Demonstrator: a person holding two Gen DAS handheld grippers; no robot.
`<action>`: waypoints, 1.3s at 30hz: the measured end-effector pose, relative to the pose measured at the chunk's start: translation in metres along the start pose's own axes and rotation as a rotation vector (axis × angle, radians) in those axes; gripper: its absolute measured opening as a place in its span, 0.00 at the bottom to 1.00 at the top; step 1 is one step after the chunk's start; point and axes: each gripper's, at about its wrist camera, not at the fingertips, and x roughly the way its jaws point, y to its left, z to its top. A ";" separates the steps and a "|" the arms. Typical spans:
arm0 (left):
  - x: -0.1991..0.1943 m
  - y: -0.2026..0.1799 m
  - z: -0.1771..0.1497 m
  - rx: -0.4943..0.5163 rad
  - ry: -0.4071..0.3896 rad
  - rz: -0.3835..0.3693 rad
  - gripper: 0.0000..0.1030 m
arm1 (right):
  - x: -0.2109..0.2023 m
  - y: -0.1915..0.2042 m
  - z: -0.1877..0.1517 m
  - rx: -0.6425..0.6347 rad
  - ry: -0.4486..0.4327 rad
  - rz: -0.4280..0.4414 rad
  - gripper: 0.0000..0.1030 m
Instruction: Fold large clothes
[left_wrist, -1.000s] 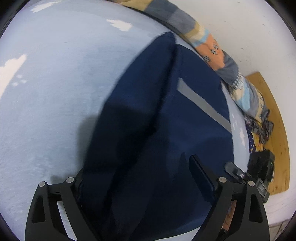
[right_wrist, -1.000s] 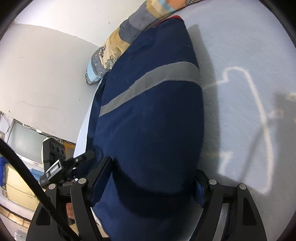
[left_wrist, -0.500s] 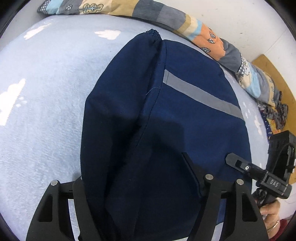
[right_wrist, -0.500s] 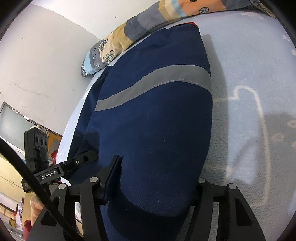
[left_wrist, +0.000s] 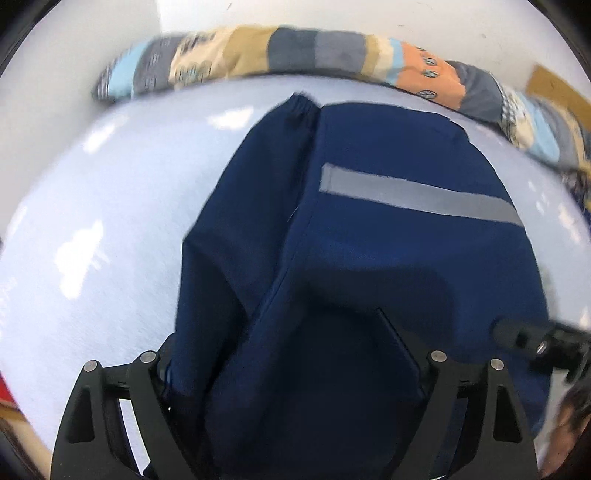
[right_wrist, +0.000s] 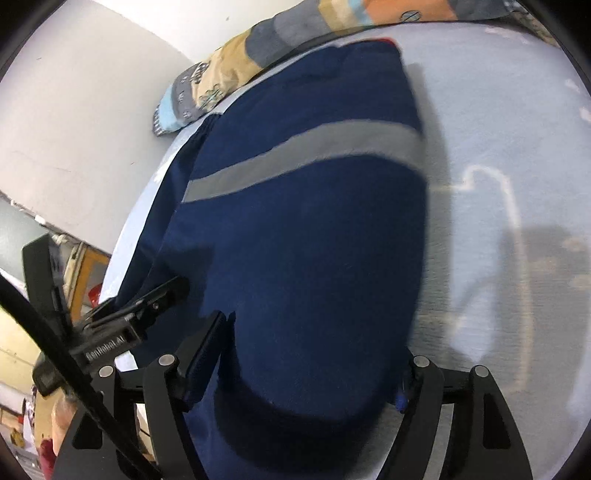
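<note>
A large navy garment (left_wrist: 369, 258) with a grey reflective stripe (left_wrist: 417, 194) lies spread on a pale blue bed sheet (left_wrist: 110, 221); it also shows in the right wrist view (right_wrist: 314, 240). My left gripper (left_wrist: 288, 354) is shut on the garment's near edge, with cloth bunched between its fingers. My right gripper (right_wrist: 314, 354) is shut on the same near edge further right. A sleeve with an elastic cuff (left_wrist: 299, 105) runs along the garment's left side. The right gripper shows in the left wrist view (left_wrist: 535, 339), and the left gripper in the right wrist view (right_wrist: 147, 299).
A rolled patchwork quilt (left_wrist: 295, 51) lies along the far edge of the bed against a white wall (right_wrist: 92, 92). The sheet has white cloud prints (right_wrist: 491, 177). Furniture and boxes (right_wrist: 22, 332) stand beyond the bed's left side.
Both grippers, still holding the garment's near edge, have pulled back and tilted up, so more of the quilt and wall shows. The garment lies flatter and more stretched out.
</note>
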 end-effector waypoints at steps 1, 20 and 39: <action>-0.005 -0.005 0.001 0.031 -0.023 0.028 0.84 | -0.004 0.000 0.000 0.006 -0.002 -0.027 0.77; -0.033 -0.028 0.000 0.187 -0.167 0.148 0.84 | -0.010 0.066 -0.054 -0.431 0.004 -0.253 0.30; -0.034 -0.040 -0.003 0.274 -0.196 0.194 0.85 | -0.058 0.047 -0.021 -0.262 -0.129 -0.175 0.33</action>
